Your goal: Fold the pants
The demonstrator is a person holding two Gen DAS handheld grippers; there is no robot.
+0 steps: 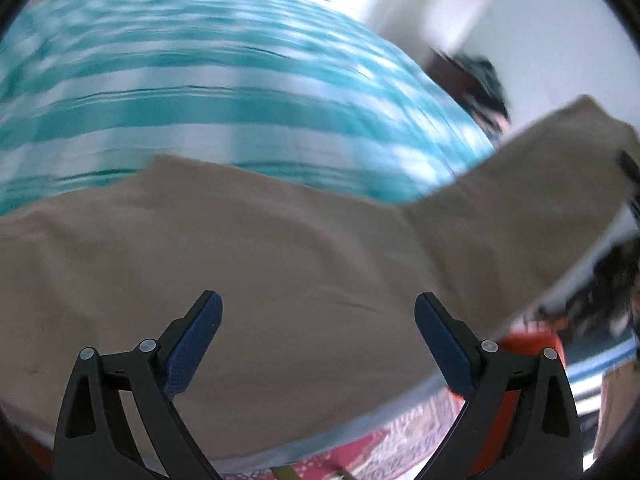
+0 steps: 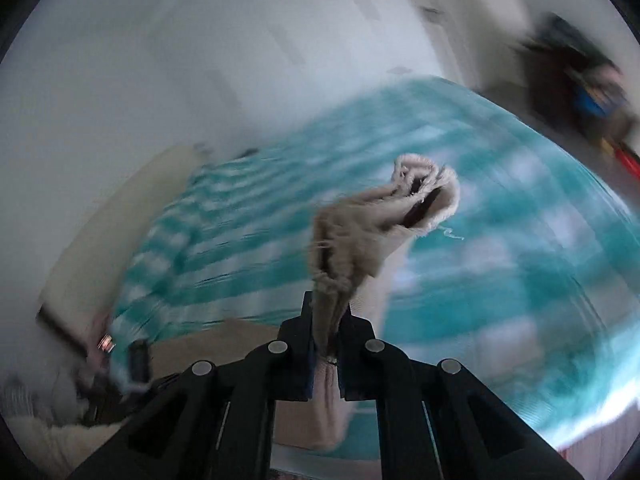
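Beige pants [image 1: 256, 248] lie spread over a bed with a teal-and-white striped cover [image 1: 224, 92]. One leg [image 1: 532, 184] rises off to the right, lifted. My left gripper [image 1: 318, 312] hovers over the pants, open, with nothing between its blue pads. In the right wrist view my right gripper [image 2: 326, 316] is shut on a bunched, frayed cuff of the pants [image 2: 372, 232], which stands up from the jaws above the striped cover [image 2: 500, 272]. The rest of the pants [image 2: 224, 340] shows low at the left. Both views are blurred.
White walls [image 2: 160, 60] stand behind the bed. A dark cluttered heap [image 2: 580, 80] sits at the far right corner. A red patterned cloth [image 1: 400, 436] and an orange object [image 1: 528, 344] show below the bed's near edge. A dark object [image 2: 138, 360] lies at the left edge.
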